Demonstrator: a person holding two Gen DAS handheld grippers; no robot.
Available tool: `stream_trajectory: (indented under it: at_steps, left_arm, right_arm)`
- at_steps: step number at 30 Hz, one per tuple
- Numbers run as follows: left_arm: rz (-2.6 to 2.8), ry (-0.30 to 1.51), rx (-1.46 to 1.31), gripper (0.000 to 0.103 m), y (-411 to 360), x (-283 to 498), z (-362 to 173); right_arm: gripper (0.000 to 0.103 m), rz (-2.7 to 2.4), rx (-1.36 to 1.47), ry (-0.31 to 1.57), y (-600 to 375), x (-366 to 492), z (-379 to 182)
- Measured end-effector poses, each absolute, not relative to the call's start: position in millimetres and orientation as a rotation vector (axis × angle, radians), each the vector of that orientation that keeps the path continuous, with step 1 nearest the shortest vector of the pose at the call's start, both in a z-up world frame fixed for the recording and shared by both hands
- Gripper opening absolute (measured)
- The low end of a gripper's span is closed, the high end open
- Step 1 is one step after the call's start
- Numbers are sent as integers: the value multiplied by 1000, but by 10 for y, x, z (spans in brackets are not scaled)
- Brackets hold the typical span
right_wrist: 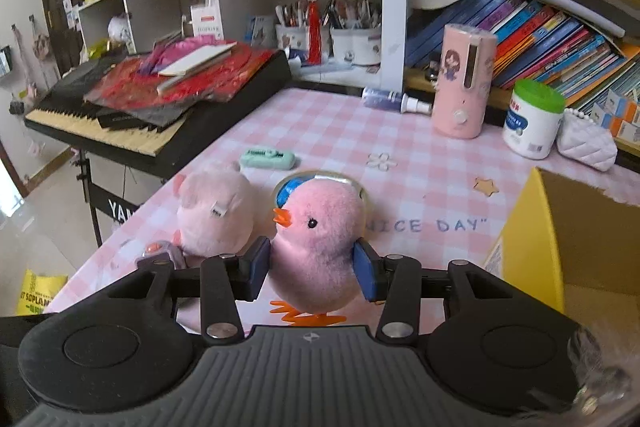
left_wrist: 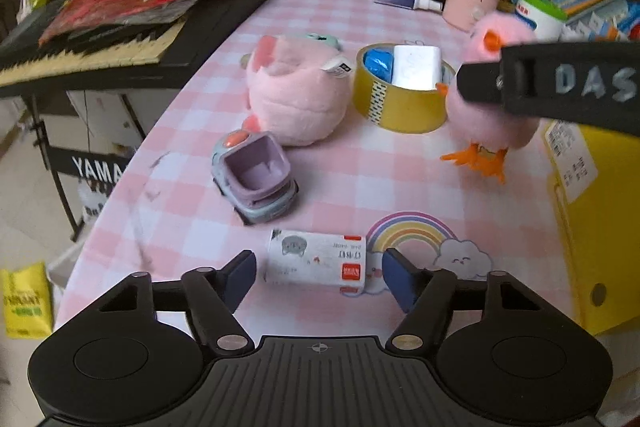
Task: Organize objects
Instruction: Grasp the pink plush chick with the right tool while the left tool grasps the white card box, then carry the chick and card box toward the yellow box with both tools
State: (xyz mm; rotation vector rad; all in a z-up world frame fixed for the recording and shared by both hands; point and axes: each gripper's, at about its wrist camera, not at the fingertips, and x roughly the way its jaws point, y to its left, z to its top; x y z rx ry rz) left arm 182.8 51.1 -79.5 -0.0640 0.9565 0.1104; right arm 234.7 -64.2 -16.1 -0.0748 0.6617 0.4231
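Pink check tablecloth [right_wrist: 420, 163] w/ keyboard [right_wrist: 132, 115] beside.

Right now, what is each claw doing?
Left claw: open, straddling the small white printed box, not gripping.
Right claw: shut on the fluffy pink chick toy.

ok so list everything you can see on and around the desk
chick plush: 1, pink with orange beak, between the right pads
pig plush: 1, pink, lying left of the tape
tape roll: 1, yellow, mid desk, blue and white items inside
toy car: 1, grey and purple, near the desk's left edge
tissue pack: 1, white, before the left gripper
yellow box: 1, open, desk's right side
pink canister: 1, back of desk
white jar: 1, green lid, right of the canister
keyboard: 1, black, left of desk
left hand-held gripper: open, empty
right hand-held gripper: pads against the chick
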Motion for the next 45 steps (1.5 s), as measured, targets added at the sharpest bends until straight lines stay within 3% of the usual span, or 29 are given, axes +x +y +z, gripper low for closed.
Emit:
stream_trajectory:
  at_steps: [1, 4, 22, 45]
  left_arm:
    - [113, 962, -50, 57, 502, 1854, -816]
    - [116, 957, -40, 53, 497, 1886, -849]
    - [162, 708, -219, 52, 1068, 1176, 115]
    - [-33, 750, -140, 52, 1117, 94, -15]
  right_arm:
    - [42, 427, -74, 657, -657, 2344, -149]
    - [42, 431, -79, 655, -684, 2333, -141]
    - [42, 425, -58, 641, -770, 1731, 58]
    - [42, 279, -23, 701, -630, 343, -58]
